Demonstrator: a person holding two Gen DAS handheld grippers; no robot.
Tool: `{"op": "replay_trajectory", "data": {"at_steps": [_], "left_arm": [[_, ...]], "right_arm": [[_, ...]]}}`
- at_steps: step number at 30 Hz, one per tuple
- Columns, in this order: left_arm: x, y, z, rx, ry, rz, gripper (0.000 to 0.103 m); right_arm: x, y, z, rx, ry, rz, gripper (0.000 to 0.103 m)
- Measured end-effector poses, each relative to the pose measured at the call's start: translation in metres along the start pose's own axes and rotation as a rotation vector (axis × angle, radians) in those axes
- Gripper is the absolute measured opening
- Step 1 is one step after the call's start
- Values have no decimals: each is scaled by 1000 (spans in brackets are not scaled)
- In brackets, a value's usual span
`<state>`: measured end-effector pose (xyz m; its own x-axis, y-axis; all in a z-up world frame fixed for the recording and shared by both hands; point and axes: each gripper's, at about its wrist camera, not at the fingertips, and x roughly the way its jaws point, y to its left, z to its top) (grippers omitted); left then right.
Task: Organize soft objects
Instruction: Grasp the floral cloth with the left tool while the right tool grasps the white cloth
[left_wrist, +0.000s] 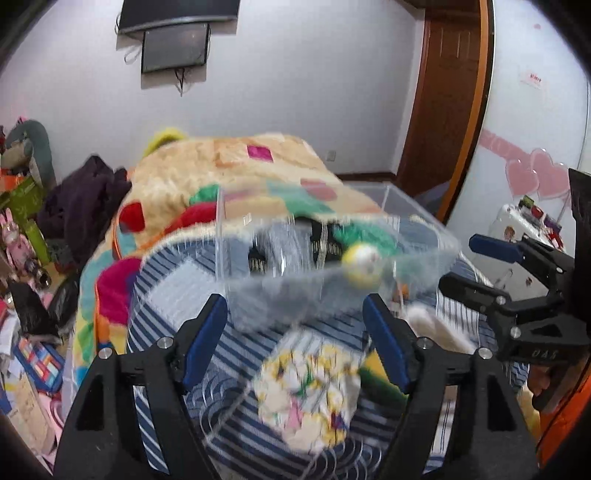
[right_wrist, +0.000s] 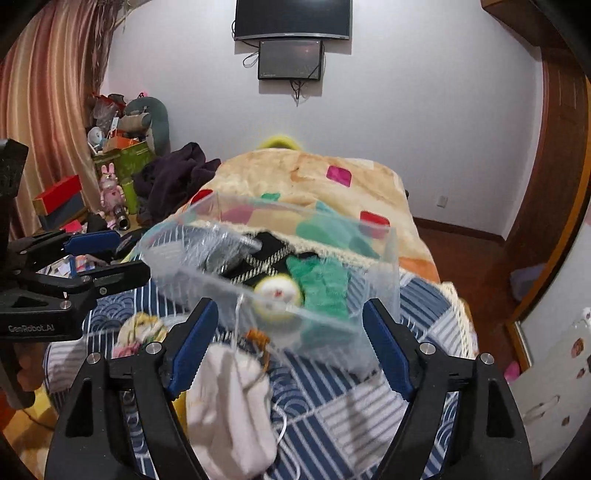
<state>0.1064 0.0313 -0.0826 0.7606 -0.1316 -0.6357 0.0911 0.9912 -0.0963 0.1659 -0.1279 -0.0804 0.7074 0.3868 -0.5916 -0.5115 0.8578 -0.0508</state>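
White sock (right_wrist: 231, 406) between gaping right tongs (right_wrist: 288, 345), left tongs (left_wrist: 295, 339) wide, empty

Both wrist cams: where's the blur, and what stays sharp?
Left wrist view: clear box and patterned cloth smeared by motion, left gripper crisp. Right wrist view: box and white sock soft, right gripper and wall screen sharp; fisheye bends the door frame.

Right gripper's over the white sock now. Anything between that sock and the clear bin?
Nothing visible blocks it. The white sock lies on the bed just below the open right gripper, and the clear bin sits right behind it. Only the bin's near wall must be cleared by lifting over it.
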Motion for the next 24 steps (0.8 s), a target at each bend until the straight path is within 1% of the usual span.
{"op": "replay_trajectory", "data": {"at_steps": [5, 12, 15, 17, 18, 19, 20, 21, 22, 23, 24], "left_arm": [[7, 3, -26, -1, 68, 6, 76], [21, -1, -57, -24, 137, -57, 76], [25, -6, -64, -26, 143, -57, 76], [25, -11, -66, -9, 130, -44, 76], [25, -13, -66, -2, 127, -43, 75], [25, -15, -67, 3, 124, -44, 74], [25, -17, -68, 7, 120, -45, 69], [26, -20, -70, 15, 122, -42, 63], [26, -20, -69, 21, 122, -37, 61], [26, -22, -71, 31, 118, -25, 59], [25, -24, -72, 37, 116, -30, 54]], "right_arm": [[7, 4, -21, 11, 53, 3, 78], [10, 6, -46, 47, 126, 64, 78], [11, 6, -53, 62, 151, 93, 77], [12, 4, -58, 83, 162, 109, 74], [13, 2, -60, 94, 168, 123, 68], [15, 0, -62, 108, 176, 140, 59], [15, -1, -63, 118, 180, 151, 55], [16, -3, -64, 129, 185, 165, 47], [16, -4, -66, 141, 188, 185, 38], [17, -5, -66, 154, 191, 218, 33], [15, -3, -67, 158, 190, 228, 25]]}}
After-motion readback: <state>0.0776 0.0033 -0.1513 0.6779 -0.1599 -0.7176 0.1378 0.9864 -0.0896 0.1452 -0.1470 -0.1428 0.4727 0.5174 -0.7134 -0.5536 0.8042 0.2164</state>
